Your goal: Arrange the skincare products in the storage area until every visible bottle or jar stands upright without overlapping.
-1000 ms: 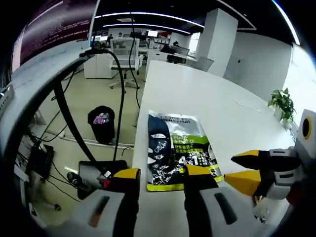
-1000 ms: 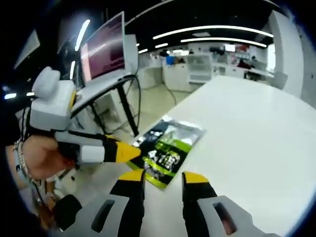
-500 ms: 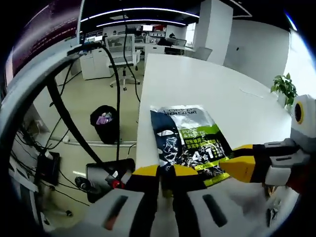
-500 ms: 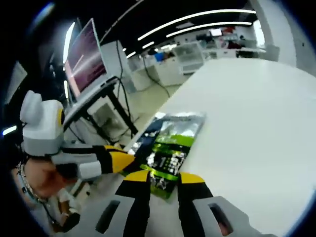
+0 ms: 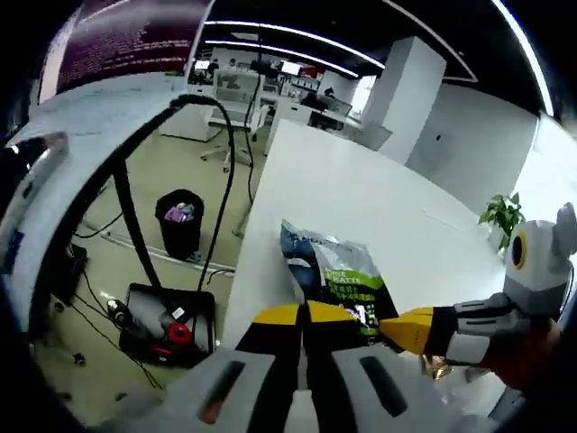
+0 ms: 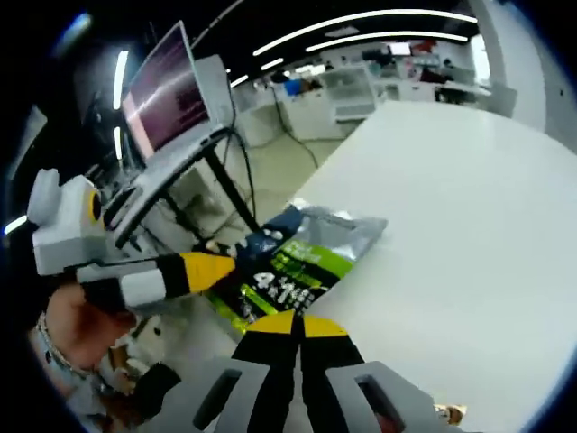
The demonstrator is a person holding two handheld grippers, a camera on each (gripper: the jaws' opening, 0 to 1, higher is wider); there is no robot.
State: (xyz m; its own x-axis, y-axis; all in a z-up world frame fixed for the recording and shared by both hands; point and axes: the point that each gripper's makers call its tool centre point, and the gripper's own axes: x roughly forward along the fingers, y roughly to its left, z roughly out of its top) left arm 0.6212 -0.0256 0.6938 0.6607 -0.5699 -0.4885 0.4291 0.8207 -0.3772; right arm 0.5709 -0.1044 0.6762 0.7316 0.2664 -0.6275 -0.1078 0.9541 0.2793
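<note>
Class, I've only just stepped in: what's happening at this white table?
A person holds a claw in each hand. Both the left claw and the right claw are pinched shut on the near edge of a green and dark foil pouch lying at the edge of the white table. A trash bin stands on the floor beyond.

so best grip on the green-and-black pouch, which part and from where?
The near bottom edge, from the table-edge side. The pouch is a thin flat bag lying near the white table edge, so only its rim fits between jaws. Both the left gripper and right gripper look shut on that end now, jaws closed together.
</note>
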